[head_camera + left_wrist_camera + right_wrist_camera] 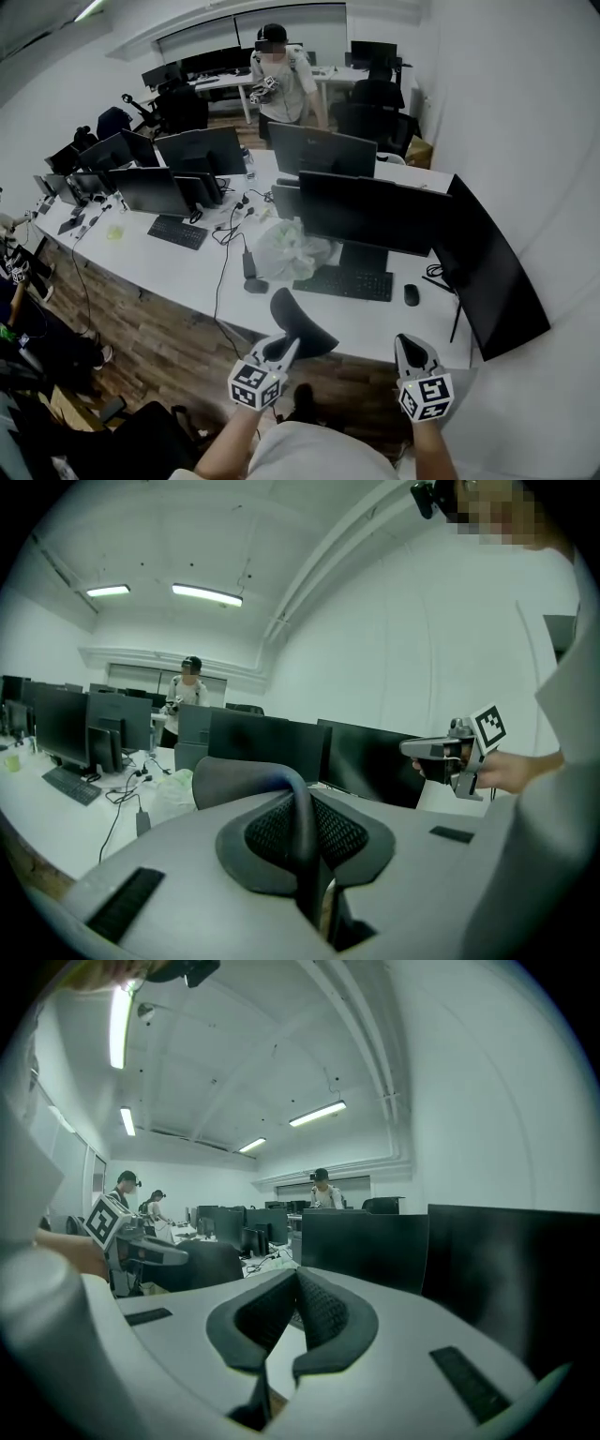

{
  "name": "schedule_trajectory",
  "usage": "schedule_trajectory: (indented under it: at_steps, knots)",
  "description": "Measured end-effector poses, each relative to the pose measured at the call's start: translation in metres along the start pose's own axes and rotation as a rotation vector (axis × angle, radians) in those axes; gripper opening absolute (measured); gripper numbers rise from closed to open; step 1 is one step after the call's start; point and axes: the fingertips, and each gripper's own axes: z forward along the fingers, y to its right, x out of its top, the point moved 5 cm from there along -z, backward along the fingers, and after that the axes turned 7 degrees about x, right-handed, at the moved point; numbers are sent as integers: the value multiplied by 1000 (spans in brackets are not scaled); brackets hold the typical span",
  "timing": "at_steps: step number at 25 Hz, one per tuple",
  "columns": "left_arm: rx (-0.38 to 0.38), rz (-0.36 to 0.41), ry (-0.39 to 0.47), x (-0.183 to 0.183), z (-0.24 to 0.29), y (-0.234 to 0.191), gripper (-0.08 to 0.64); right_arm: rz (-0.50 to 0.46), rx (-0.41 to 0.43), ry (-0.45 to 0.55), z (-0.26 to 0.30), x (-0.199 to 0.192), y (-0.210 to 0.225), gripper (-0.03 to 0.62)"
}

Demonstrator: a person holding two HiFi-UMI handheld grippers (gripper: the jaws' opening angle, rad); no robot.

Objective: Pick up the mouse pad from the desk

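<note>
Head view: my left gripper (281, 352) has the mouse pad (305, 326) pinched by one edge. The dark sheet curls upward over the near edge of the desk (178, 272). My right gripper (410, 345) hangs beside it, apart from the pad.

Left gripper view: my jaws are clamped tight on the pad (239, 775), seen edge-on. It looks floppy, so I'd grip firmly and lift smoothly, without swinging.

Right gripper view: my jaws meet on nothing. I'd have them ready to steady the loose end.
</note>
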Motion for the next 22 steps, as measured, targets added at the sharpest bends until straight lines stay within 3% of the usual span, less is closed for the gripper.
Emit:
schedule_trajectory:
  at_steps: [9, 22]
  knots:
    - [13, 46, 47, 3, -33, -19, 48, -26, 25, 13, 5, 6, -27, 12]
    - [-100, 140, 85, 26, -82, -60, 49, -33, -28, 54, 14, 37, -89, 11]
